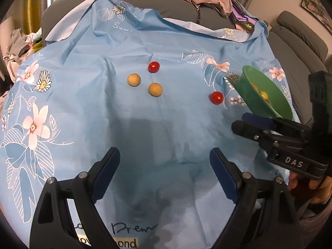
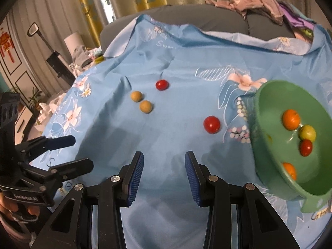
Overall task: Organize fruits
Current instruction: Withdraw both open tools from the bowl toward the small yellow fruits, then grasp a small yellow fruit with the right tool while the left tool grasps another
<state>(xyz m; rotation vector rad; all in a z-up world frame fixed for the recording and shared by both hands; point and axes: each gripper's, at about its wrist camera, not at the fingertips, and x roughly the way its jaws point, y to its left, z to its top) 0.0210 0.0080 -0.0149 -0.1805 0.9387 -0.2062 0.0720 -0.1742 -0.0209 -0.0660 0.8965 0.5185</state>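
Four fruits lie loose on the blue floral cloth (image 1: 145, 124) that covers the worktop: a far red tomato (image 1: 153, 66), two tan round fruits (image 1: 133, 79) (image 1: 155, 89) close together just in front of it, and a near red tomato (image 1: 216, 98) by itself toward the right edge. The green bowl (image 2: 269, 108) sits at the right edge, just beside that near tomato but not touching it, and already holds two orange fruits, a yellow-green one and a small red one.

Neither tool carries anything. The left gripper (image 1: 165, 172) hangs over the near middle of the cloth with its jaws wide apart. The right gripper (image 2: 164, 174) hovers beside it, closer to the bowl, its jaws apart to a moderate gap and empty.

The sorting looks roughly half done, and the step in hand seems to be choosing the next fruit to pick up. The near tomato is the likeliest target for the right gripper, since it lies just ahead of it and next to the bowl. That move calls for reaching forward and down, straddling the tomato with one finger on each side, and closing gently: it is smooth and round, so it may roll on the soft, wrinkled cloth or squirt out if pinched off-centre. The tan pair would suit the left gripper.
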